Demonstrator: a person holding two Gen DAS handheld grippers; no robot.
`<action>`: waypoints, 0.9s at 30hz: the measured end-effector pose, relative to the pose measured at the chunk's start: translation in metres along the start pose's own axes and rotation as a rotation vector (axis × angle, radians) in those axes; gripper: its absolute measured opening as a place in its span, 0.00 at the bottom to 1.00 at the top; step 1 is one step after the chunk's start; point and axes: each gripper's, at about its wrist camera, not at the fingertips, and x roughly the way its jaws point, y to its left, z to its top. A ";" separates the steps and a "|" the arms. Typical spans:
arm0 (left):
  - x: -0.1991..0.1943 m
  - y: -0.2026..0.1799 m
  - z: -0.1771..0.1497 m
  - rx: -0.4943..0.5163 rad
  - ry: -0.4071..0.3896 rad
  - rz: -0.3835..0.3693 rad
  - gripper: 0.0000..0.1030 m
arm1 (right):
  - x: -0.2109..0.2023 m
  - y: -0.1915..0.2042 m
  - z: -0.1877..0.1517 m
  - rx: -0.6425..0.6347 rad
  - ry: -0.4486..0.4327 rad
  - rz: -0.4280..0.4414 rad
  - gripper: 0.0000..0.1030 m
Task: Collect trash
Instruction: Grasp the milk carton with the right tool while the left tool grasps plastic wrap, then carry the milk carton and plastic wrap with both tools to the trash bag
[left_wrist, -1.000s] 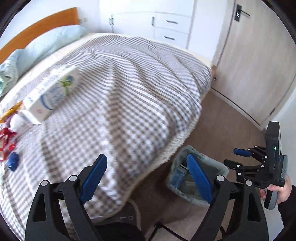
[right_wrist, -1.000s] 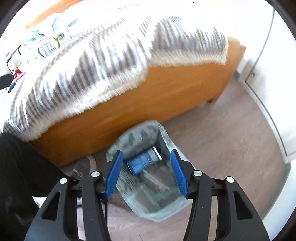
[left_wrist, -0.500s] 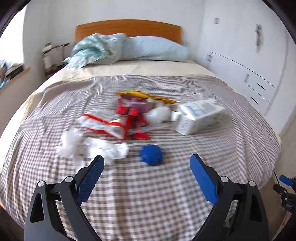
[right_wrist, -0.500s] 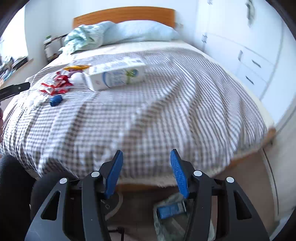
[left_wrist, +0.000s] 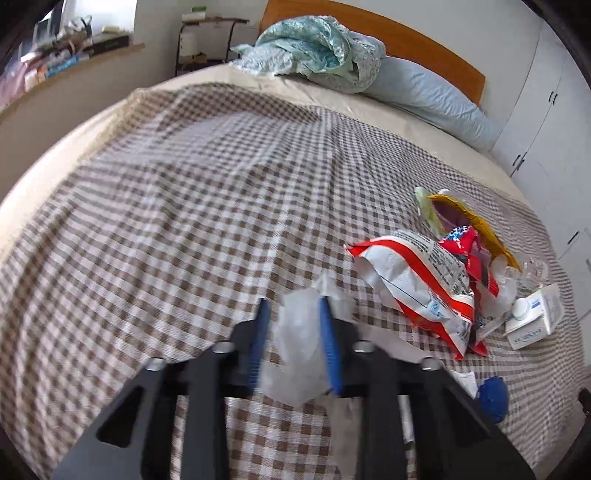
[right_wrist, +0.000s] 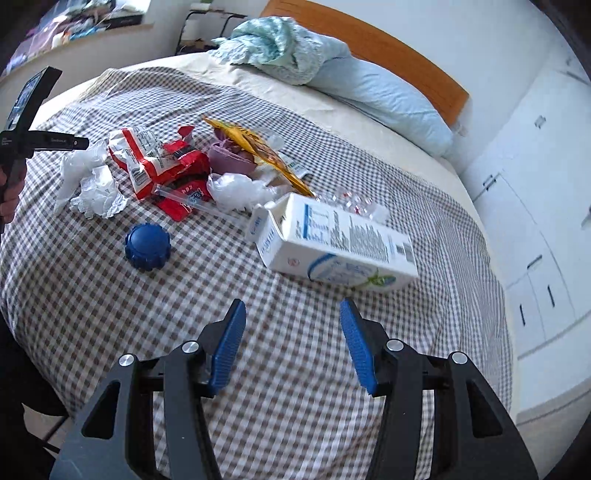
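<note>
Left gripper (left_wrist: 293, 312): jaws have just been closing, now clamped on the crumpled white tissue (left_wrist: 299, 332), pinched between the pads. Right gripper (right_wrist: 291, 332): jaws apart, nothing between them. Milk carton (right_wrist: 332, 243) lies on the checked blanket (right_wrist: 184, 295) at 12 o'clock from the right jaws, long axis running 10-to-4; right hand nearer. Blue cap (right_wrist: 147, 246) at 10 o'clock.

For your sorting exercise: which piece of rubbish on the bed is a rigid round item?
The blue cap, lying alone on the checked blanket; the wrappers, tissues and carton are crumpled or boxy.
</note>
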 end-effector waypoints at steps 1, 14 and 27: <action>0.003 0.005 -0.002 -0.054 0.008 -0.003 0.03 | 0.008 0.007 0.010 -0.033 -0.010 0.007 0.50; -0.016 0.036 0.010 -0.197 -0.111 -0.114 0.00 | 0.128 0.052 0.063 -0.180 0.126 -0.058 0.46; -0.048 0.014 0.013 -0.151 -0.164 -0.133 0.00 | 0.051 -0.031 0.061 0.141 0.032 0.046 0.07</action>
